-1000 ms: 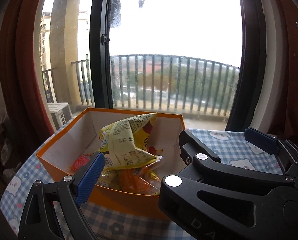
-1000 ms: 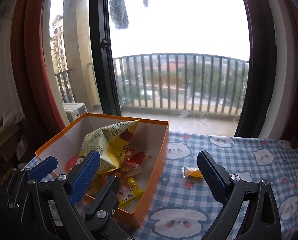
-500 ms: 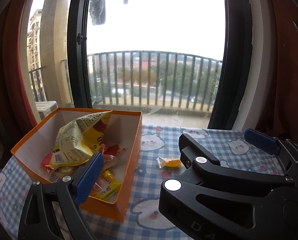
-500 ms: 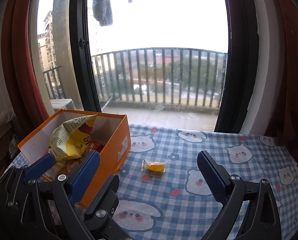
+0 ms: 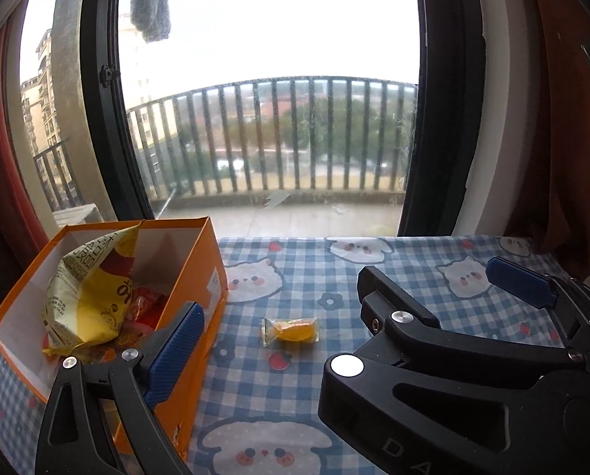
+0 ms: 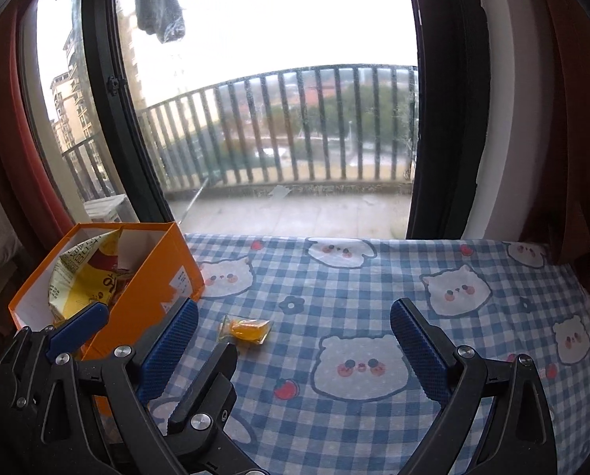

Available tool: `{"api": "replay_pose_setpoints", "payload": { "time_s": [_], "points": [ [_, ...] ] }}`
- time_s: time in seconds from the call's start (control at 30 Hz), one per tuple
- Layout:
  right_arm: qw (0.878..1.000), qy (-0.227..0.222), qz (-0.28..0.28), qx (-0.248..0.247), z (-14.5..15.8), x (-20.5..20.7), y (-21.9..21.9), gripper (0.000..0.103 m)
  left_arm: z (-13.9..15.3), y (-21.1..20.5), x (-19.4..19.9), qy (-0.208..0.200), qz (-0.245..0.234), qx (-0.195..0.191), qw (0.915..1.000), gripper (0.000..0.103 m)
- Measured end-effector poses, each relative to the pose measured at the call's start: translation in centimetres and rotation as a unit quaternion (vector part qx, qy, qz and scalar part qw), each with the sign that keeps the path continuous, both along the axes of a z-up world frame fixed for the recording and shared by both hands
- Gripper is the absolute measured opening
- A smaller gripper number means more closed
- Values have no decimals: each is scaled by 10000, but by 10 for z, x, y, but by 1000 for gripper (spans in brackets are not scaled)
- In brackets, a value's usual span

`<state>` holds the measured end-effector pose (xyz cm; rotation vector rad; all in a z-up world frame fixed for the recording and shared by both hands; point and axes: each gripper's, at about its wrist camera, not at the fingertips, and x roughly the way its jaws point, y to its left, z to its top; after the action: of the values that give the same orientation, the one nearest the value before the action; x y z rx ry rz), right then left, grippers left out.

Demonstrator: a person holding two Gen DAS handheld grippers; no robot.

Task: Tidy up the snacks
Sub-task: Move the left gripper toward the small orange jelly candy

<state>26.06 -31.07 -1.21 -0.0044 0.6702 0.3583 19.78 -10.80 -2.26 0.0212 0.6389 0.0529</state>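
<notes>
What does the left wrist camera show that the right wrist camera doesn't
Only the left wrist view looks down into the orange box, showing red wrappers beside the yellow snack bag. Only the right wrist view shows the open right gripper whole, with bare tablecloth stretching to the far right edge. Both show the box, the bag, the small orange candy lying loose on the cloth outside the box, and the balcony railing through the window.

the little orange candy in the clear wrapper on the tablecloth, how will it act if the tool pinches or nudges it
The wrapped candy looks small, so probably light and easily scooted across the checked tablecloth. Its clear, shiny wrapper suggests a slippery, crinkly grip at the loose ends. It lies flat, so rolling seems unlikely; pinching the orange middle is probably steadier.
</notes>
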Motion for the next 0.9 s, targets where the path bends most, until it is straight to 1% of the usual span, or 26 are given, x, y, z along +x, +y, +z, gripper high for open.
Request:
{"api": "replay_pose_setpoints", "payload": {
  "time_s": [0.1, 0.17, 0.27, 0.4, 0.63, 0.77, 0.9],
  "points": [
    [9999, 15, -103, -6, -9, 12, -6, 99, -9, -5, 13, 87, 23, 49, 9999, 97],
    [9998, 108, -144, -33, -17, 20, -10, 99, -20, -4, 24, 257, 44, -40, 9997, 97],
    [9992, 333, -208, -19, -30, 32, -13, 99, -34, 0, 37, 438, 197, -171, 9987, 97],
    [9984, 489, -293, 1, -46, 43, -15, 99, -47, -3, 46, 449, 273, -125, 9985, 97],
    [9968, 667, -425, -58, -68, 57, -16, 99, -68, -6, 58, 609, 300, -134, 9976, 97],
    [9958, 787, -459, -40, -82, 63, -15, 93, -83, -3, 67, 732, 370, -72, 9966, 96],
    [9948, 896, -475, 50, -95, 67, -13, 90, -97, 2, 76, 897, 311, -124, 9954, 96]
  ]
}}
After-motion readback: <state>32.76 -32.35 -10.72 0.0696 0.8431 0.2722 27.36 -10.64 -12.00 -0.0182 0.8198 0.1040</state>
